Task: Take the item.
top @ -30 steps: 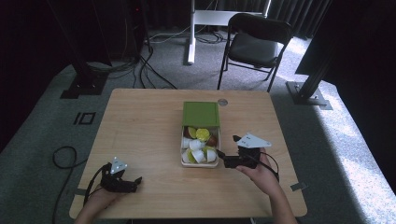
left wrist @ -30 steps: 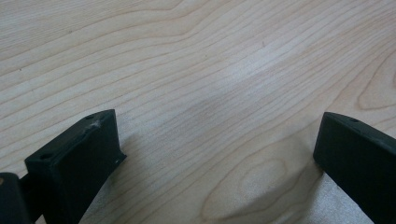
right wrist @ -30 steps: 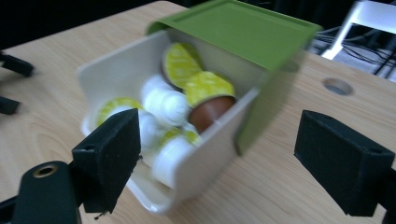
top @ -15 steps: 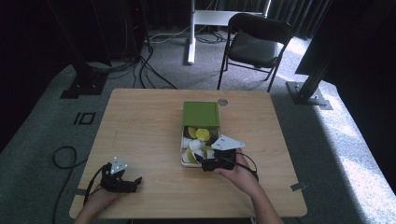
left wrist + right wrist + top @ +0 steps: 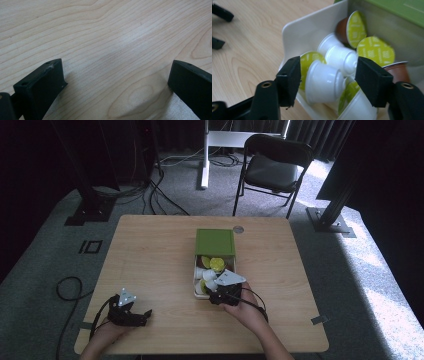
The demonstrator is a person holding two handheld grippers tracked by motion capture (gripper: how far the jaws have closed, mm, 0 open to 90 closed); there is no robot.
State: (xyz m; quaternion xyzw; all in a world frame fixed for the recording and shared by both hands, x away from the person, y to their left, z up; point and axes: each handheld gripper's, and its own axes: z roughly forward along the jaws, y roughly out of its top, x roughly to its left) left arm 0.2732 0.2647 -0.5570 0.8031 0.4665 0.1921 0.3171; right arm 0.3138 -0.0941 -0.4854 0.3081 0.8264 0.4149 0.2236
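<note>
A white tray [image 5: 194, 281] holds several coffee capsules, white ones with lime foil lids and a few brown ones. My right gripper [image 5: 213, 296] reaches into the tray's near end. In the right gripper view its jaws [image 5: 328, 75] have just been closing around a white capsule [image 5: 324, 81] lying on its side. The left pad meets the capsule's lime lid, while a small gap shows at the right pad. My left gripper [image 5: 146, 316] rests open on the bare table at the front left, with nothing between its jaws [image 5: 115, 82].
A green box [image 5: 215, 241] sits over the tray's far end; its wall [image 5: 392, 10] rises just behind the capsules. The tray's white side wall [image 5: 312, 25] stands left of them. A small round disc [image 5: 238, 229] lies at the table's far edge. A chair [image 5: 275, 162] stands beyond the table.
My right gripper moved left from beside the tray to over its near end, dipped in, and its jaws narrowed. The left gripper stayed put.
</note>
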